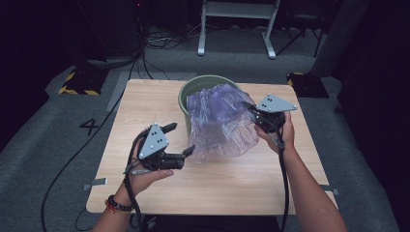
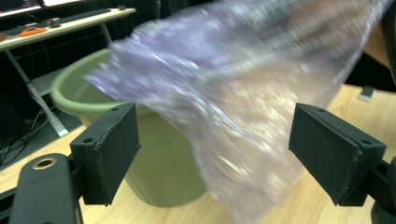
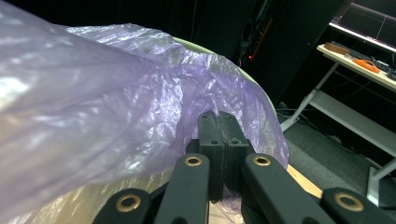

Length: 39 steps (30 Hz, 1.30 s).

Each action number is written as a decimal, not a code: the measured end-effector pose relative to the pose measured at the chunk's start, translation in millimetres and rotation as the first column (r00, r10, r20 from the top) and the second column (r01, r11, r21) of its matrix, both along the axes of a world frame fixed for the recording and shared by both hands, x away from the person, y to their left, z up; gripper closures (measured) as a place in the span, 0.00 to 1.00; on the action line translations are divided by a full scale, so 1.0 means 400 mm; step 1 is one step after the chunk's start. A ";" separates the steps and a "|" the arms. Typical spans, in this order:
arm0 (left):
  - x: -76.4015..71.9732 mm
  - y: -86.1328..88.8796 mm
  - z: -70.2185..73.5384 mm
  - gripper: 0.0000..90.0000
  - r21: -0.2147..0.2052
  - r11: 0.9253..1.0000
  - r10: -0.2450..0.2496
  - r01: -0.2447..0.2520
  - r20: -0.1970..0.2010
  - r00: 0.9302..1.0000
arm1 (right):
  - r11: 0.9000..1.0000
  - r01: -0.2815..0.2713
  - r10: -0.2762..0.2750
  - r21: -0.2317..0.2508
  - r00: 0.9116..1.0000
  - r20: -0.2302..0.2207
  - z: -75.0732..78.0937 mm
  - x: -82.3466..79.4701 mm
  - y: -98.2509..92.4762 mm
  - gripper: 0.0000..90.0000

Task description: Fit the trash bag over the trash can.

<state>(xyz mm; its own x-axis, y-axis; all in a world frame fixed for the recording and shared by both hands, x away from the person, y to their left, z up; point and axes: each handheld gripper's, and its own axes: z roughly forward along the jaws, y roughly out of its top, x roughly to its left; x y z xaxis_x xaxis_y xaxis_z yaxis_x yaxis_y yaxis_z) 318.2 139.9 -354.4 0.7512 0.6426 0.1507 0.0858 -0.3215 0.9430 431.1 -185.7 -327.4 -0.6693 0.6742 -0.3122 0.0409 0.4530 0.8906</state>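
Note:
A thin purple plastic bag billows over a green bin at the back middle of the wooden table. My right gripper is shut on the bag's right edge, its jaws pressed together with the film pinched between them. My left gripper stands open just left of the bag, nothing between its jaws. In the left gripper view the blurred bag hangs ahead of the wide-apart pads, in front of the green bin.
The table's front half is bare wood. Grey carpet surrounds the table, with cables trailing at the left and a white metal stand behind. A desk with clutter stands at the far right in the right gripper view.

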 end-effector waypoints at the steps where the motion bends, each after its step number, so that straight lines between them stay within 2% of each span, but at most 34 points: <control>1: -0.005 -0.006 -0.008 0.17 0.004 1.000 -0.017 0.016 0.006 1.000 | 1.000 0.002 -0.002 -0.007 1.000 -0.004 0.000 0.001 0.002 1.00; 6: -0.014 -0.046 -0.029 0.17 0.017 0.998 -0.061 0.061 -0.010 0.998 | 1.000 0.003 -0.003 -0.004 1.000 -0.011 -0.001 0.004 0.003 1.00; 8: -0.013 -0.066 -0.036 0.17 0.045 0.997 -0.069 0.070 -0.010 0.998 | 1.000 0.008 -0.008 0.002 1.000 -0.014 -0.002 0.005 0.003 1.00; 11: -0.002 -0.093 -0.038 0.19 0.129 0.992 -0.002 -0.001 0.019 1.000 | 1.000 0.005 -0.005 0.001 1.000 -0.015 -0.002 0.005 0.005 1.00; 12: 0.006 -0.096 -0.035 0.22 0.140 0.990 0.024 -0.027 0.025 0.999 | 1.000 0.004 -0.004 0.000 1.000 -0.015 -0.002 0.005 0.006 1.00; 14: 0.027 -0.093 -0.022 0.35 0.124 0.989 0.073 -0.077 0.033 0.997 | 1.000 0.002 -0.002 -0.002 1.000 -0.015 -0.002 0.006 0.005 1.00; 16: 0.051 -0.078 -0.006 0.53 0.104 0.991 0.079 -0.082 0.034 0.996 | 1.000 0.002 -0.002 0.004 1.000 -0.018 -0.001 0.009 0.002 1.00; 17: 0.062 -0.071 0.001 0.60 0.102 0.991 0.084 -0.087 0.037 0.996 | 1.000 0.004 -0.004 0.009 1.000 -0.020 -0.001 0.010 0.000 1.00; 18: 0.073 -0.064 0.008 0.72 0.107 0.991 0.080 -0.084 0.040 0.996 | 1.000 0.007 -0.007 0.013 1.000 -0.020 0.000 0.012 -0.002 1.00; 20: 0.096 -0.047 0.022 0.86 0.096 0.993 0.072 -0.075 0.043 0.997 | 1.000 0.016 -0.015 0.017 1.000 -0.024 0.001 0.017 -0.010 1.00; 22: 0.117 -0.033 0.034 0.92 0.099 0.989 0.106 -0.112 0.065 0.992 | 0.999 0.028 -0.027 0.025 0.999 -0.030 0.001 0.024 -0.018 1.00; 23: 0.131 -0.027 0.039 0.95 0.092 0.990 0.106 -0.110 0.045 0.993 | 0.999 0.034 -0.033 0.034 0.999 -0.035 0.002 0.029 -0.023 1.00; 25: 0.154 -0.013 0.049 0.97 0.060 0.991 0.115 -0.116 0.022 0.993 | 0.998 0.045 -0.042 0.045 0.998 -0.048 0.001 0.040 -0.032 1.00; 28: 0.186 0.004 0.059 0.99 0.039 0.988 0.146 -0.147 0.014 0.989 | 0.996 0.069 -0.065 0.054 0.996 -0.067 -0.002 0.060 -0.044 0.99; 30: 0.215 0.016 0.063 0.99 0.041 0.983 0.178 -0.178 0.006 0.984 | 0.995 0.081 -0.077 0.052 0.994 -0.081 -0.005 0.073 -0.049 0.99; 32: 0.240 0.027 0.062 0.99 0.027 0.983 0.184 -0.184 -0.020 0.983 | 0.994 0.100 -0.097 0.037 0.991 -0.090 -0.009 0.090 -0.054 0.99; 36: 0.294 0.039 0.046 0.99 0.029 0.976 0.217 -0.215 -0.046 0.975 | 0.992 0.109 -0.101 0.056 0.986 -0.132 -0.020 0.120 -0.063 0.99; 39: 0.333 0.049 0.022 0.98 -0.008 0.973 0.231 -0.232 -0.088 0.969 | 0.990 0.119 -0.106 0.075 0.981 -0.165 -0.033 0.143 -0.068 0.99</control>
<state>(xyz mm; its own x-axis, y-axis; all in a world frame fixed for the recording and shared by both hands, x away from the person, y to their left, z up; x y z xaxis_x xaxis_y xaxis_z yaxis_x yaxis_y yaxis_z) 451.3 159.7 -345.4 0.5913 0.8026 0.0786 0.2374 -0.2664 0.9342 488.4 -213.0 -340.7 -0.6243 0.7674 -0.1460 0.2325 0.3610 0.9031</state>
